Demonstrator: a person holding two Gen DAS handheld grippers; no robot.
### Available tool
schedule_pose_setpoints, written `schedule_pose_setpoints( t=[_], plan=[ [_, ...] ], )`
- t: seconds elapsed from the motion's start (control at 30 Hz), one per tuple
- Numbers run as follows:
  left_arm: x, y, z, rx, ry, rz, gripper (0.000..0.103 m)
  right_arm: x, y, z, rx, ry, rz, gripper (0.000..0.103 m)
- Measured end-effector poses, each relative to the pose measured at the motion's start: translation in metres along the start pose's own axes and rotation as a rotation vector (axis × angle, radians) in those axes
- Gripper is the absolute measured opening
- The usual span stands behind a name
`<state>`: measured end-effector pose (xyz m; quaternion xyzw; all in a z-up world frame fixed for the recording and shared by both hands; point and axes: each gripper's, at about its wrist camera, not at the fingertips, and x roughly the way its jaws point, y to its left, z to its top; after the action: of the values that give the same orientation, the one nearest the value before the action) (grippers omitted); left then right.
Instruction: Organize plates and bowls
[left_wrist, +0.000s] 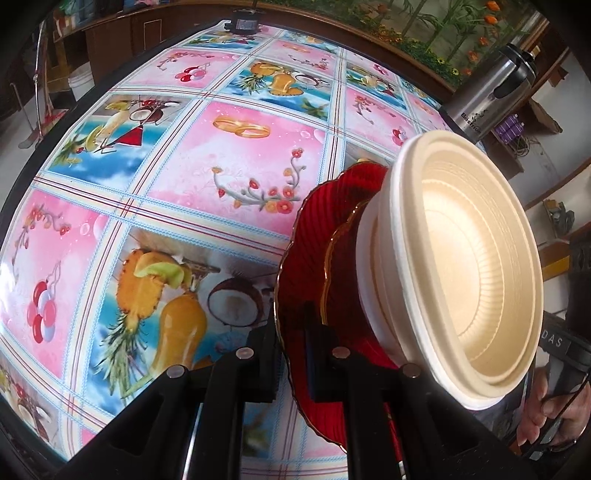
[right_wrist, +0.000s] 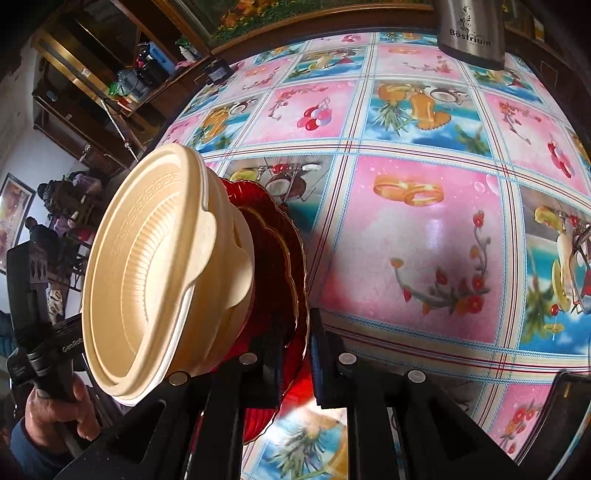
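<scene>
A stack of red glass plates (left_wrist: 328, 221) with cream bowls (left_wrist: 461, 266) nested on top is held above the patterned table. My left gripper (left_wrist: 291, 350) is shut on the rim of the red plates at one side. My right gripper (right_wrist: 295, 354) is shut on the rim of the red plates (right_wrist: 273, 258) at the opposite side, with the cream bowls (right_wrist: 155, 273) to its left. A smaller red plate sits on a larger one. The stack appears tilted in both views.
The table (left_wrist: 229, 155) has a glossy pink and blue fruit-and-flower cloth (right_wrist: 424, 240). A steel kettle (left_wrist: 491, 96) stands at the far edge, also in the right wrist view (right_wrist: 472, 33). Shelves and furniture surround the table.
</scene>
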<state>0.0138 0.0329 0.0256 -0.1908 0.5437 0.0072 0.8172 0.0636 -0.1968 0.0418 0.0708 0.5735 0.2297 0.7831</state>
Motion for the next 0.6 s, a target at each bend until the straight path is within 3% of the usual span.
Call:
schedule_pose_setpoints(
  t=[0.1,0.27,0.53,0.6],
  plan=[
    [-0.004,0.006,-0.005,-0.001,0.001,-0.005,0.015,0.002,0.005,-0.001,-0.005,0.002,-0.012,0.015],
    [-0.021,0.019,-0.012,-0.003,-0.023,-0.018,0.039,0.0,0.007,-0.005,0.024,0.001,-0.025,0.016],
    [-0.053,0.041,-0.025,-0.022,-0.068,-0.041,0.052,-0.022,0.011,-0.015,0.056,-0.025,-0.032,0.018],
    [-0.061,0.045,-0.029,-0.028,-0.079,-0.049,0.053,-0.025,0.014,-0.018,0.061,-0.029,-0.033,0.025]
  ],
)
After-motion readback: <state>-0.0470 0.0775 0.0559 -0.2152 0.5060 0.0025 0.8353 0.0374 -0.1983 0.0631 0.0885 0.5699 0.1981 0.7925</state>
